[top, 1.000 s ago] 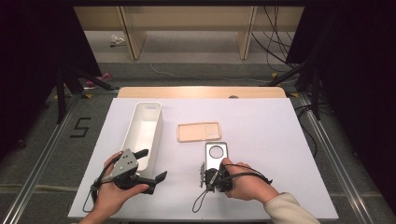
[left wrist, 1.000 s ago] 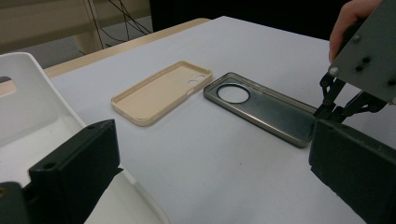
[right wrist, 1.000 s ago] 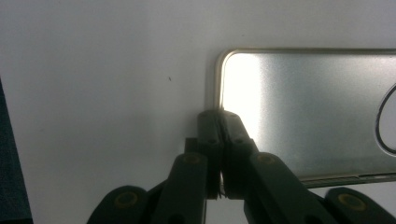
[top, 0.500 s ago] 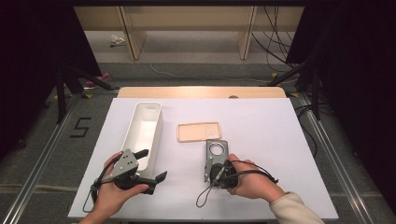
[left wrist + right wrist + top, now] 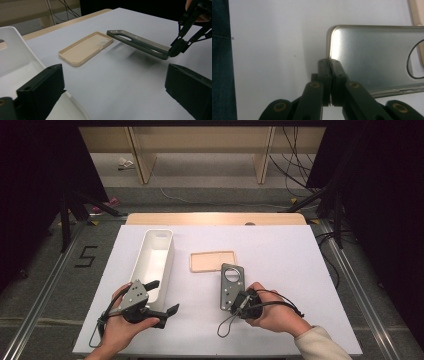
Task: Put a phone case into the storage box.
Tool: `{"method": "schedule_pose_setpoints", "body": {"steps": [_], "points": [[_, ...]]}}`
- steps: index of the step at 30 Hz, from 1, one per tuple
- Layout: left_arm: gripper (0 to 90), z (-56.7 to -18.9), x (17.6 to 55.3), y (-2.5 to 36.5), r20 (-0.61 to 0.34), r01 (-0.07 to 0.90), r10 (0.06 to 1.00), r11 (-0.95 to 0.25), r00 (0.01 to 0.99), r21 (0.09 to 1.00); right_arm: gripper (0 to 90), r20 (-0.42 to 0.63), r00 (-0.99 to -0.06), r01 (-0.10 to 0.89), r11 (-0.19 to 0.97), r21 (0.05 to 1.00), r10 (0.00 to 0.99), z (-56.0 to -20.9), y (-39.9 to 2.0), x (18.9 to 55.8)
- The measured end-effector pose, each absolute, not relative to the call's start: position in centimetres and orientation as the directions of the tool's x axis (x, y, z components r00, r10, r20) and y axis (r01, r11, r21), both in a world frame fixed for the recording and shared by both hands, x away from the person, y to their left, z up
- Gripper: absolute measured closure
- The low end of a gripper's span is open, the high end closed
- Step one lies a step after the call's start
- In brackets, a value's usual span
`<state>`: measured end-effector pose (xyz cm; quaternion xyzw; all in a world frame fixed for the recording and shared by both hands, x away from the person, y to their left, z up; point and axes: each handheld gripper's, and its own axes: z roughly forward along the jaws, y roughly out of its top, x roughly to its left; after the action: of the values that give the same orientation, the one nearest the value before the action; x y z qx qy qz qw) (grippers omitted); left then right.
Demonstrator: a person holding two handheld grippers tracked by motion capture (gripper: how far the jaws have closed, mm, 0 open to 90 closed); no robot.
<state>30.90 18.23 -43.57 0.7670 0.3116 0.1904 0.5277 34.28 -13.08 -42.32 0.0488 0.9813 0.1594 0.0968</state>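
Surface: white table with a wooden strip along its far edge; dark floor and cables beyond
Grey phone case: near centre, lifted clear of the table, near end pinched; far end close to the beige case
Right gripper: jaws clamped tight on the grey case's near edge
Left gripper: near left, jaws spread wide, nothing between them
Beige phone case: flat, just beyond the grey one
White bin: left, long, beside the left gripper
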Motion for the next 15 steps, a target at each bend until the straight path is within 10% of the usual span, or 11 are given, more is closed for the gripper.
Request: {"method": "schedule_pose_setpoints", "body": {"steps": [15], "points": [[5.5,-42.64,31.47,17.67,-0.073,0.314,0.694,-0.227,0.716,0.922,88.7,-0.154,-0.978,0.053,0.879,0.474,0.141,-41.64,-13.99,34.22]]}}
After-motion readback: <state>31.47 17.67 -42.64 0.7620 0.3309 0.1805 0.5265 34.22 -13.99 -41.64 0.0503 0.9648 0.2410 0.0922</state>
